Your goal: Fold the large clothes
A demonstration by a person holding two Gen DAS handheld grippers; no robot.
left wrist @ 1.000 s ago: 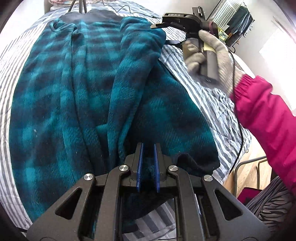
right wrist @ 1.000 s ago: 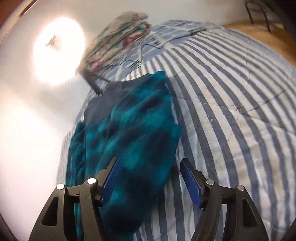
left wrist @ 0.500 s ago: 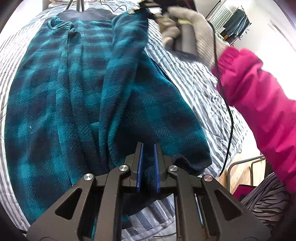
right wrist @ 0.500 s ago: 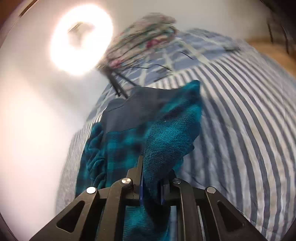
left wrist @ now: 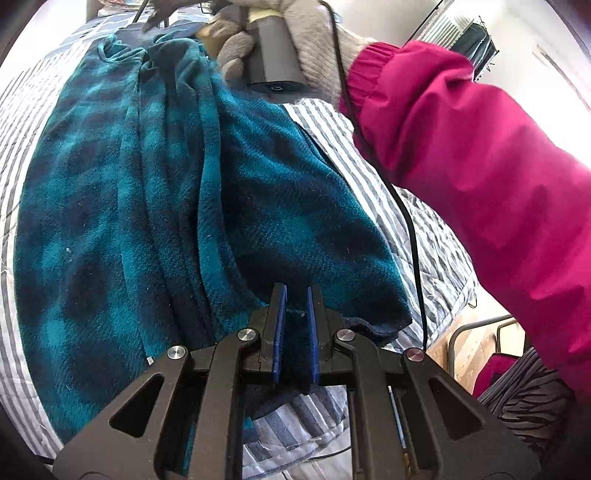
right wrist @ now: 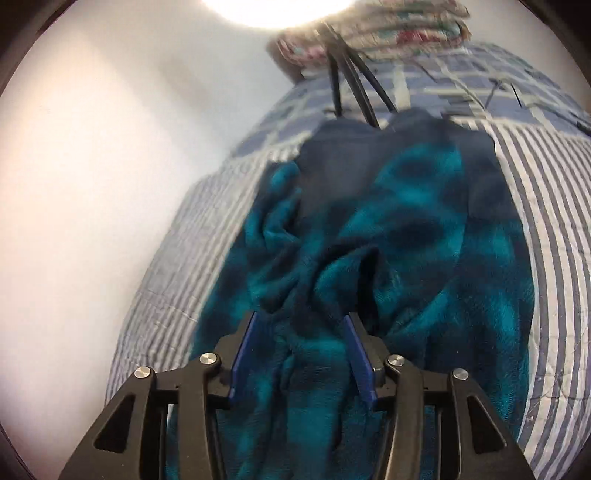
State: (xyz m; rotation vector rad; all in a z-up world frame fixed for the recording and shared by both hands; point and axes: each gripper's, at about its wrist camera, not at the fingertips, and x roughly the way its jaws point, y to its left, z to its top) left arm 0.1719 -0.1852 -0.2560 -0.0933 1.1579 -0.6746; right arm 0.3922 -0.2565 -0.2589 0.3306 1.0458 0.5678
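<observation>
A large teal and navy plaid fleece garment (left wrist: 122,206) lies lengthwise on a striped bed. My left gripper (left wrist: 294,325) is shut on its near hem fold. The right gripper's handle (left wrist: 273,55), held by a gloved hand, hovers over the garment's far end. In the right wrist view the right gripper (right wrist: 301,350) is open, its blue pads (right wrist: 356,354) apart over the bunched fleece (right wrist: 406,229) near the dark collar band, which lies loose between them.
The grey-and-white striped bedspread (left wrist: 417,229) lies under the garment. A folded floral blanket (right wrist: 388,22) and black tripod legs (right wrist: 354,85) sit at the bed's far end. A pink-sleeved arm (left wrist: 480,158) crosses on the right. A metal frame (left wrist: 476,332) stands by the bed's right edge.
The right gripper carried the far edge of the garment leftward over the middle, then opened and let it go. The left gripper stayed shut on the near hem.
</observation>
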